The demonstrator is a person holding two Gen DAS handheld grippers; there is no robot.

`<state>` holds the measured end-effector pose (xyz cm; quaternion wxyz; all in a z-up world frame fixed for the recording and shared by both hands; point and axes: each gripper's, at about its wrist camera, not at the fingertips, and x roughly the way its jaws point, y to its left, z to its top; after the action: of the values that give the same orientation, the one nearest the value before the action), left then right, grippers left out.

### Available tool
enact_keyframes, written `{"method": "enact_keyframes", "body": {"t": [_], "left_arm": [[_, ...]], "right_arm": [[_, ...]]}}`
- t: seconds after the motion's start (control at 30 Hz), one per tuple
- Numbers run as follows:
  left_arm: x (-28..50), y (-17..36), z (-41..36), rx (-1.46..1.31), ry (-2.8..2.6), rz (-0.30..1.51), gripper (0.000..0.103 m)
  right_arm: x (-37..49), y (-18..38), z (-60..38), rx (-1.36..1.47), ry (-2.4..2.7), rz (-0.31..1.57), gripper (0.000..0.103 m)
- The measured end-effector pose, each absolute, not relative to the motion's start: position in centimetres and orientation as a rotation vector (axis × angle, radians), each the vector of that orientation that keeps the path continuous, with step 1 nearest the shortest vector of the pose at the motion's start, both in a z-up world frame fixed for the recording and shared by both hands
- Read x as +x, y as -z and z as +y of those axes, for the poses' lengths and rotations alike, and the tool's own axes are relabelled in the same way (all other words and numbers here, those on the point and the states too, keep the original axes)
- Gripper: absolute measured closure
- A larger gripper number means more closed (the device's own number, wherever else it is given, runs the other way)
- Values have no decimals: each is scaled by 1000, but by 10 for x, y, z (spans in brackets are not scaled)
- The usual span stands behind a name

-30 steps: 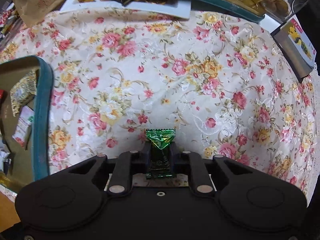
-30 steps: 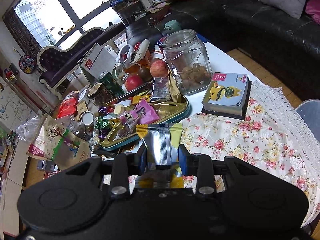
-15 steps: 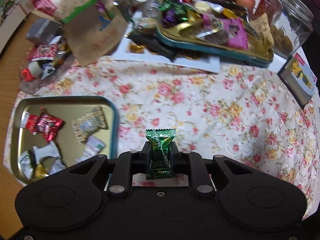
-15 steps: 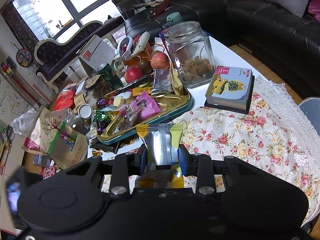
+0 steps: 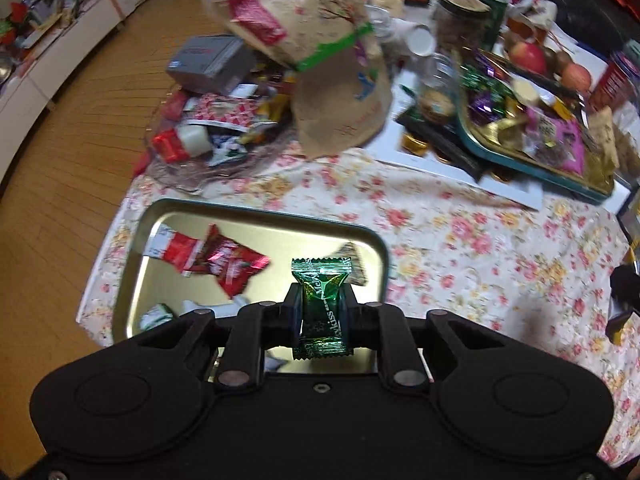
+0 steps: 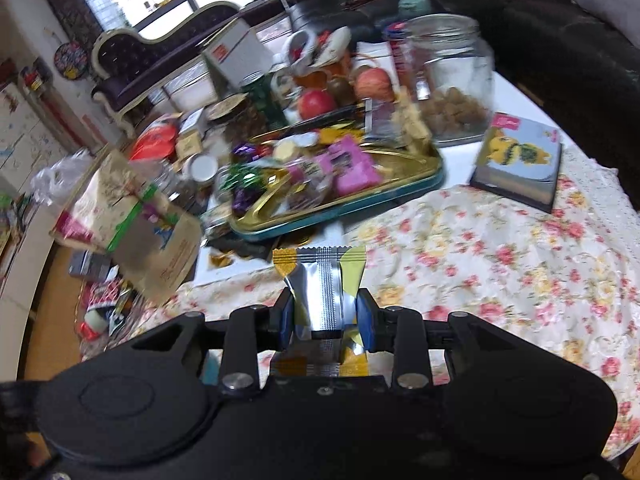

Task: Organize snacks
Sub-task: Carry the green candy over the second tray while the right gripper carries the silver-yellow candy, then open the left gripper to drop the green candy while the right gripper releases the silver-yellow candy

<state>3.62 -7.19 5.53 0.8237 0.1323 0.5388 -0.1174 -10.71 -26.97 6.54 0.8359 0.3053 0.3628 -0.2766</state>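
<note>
Your left gripper [image 5: 322,314] is clamped on 1 green foil candy [image 5: 322,308], upright betw. the pads; the wrapper reads "...kiss" down its length, rest of the print too creased to read. It hangs over the near gold tray [image 5: 256,216] w/ teal rim, which sits on the floral cloth [image 5: 480,240]. In that tray you can count 2 red wrapped snacks [image 5: 218,258], touching, white lettering on them too blurred to read; 1 tan packet [image 5: 354,262] partly hidden behind the candy; a few white-ish wrappers near the gripper body, number unclear. Your right gripper [image 6: 326,316] is clenched on 1 silver sachet [image 6: 322,292] w/ yellow corners, seam side facing you, no print showing. It's held above the cloth, in front of the far gold tray [image 6: 420,178], piled w/ mixed sweets: pink packet [image 6: 354,168], purple and green foils, count not possible thru blur. Behind it: 1 glass jar [image 6: 452,76] of brown bits, 2 red apples [image 6: 316,104], 1 kraft bag [image 6: 136,216] w/ green band, red text illegible. 1 book [image 6: 518,162] w/ a yellow cartoon cover lies right of the tray.
</note>
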Motion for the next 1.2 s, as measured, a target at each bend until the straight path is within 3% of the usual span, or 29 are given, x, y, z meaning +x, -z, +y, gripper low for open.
{"method": "enact_keyframes", "body": {"t": [0.5,0.6,1.2], "left_arm": [[81,-55,40,181,54,1116,76],[86,-62,52,148,36,1092,69],[84,-55,51,172,49,1131,69]], "right_arm": [[-46,-61,-178,536,306,767,69],[-40,-57,-163,517,269,778,69],[-23,-54,-109,443,66,773,69]]}}
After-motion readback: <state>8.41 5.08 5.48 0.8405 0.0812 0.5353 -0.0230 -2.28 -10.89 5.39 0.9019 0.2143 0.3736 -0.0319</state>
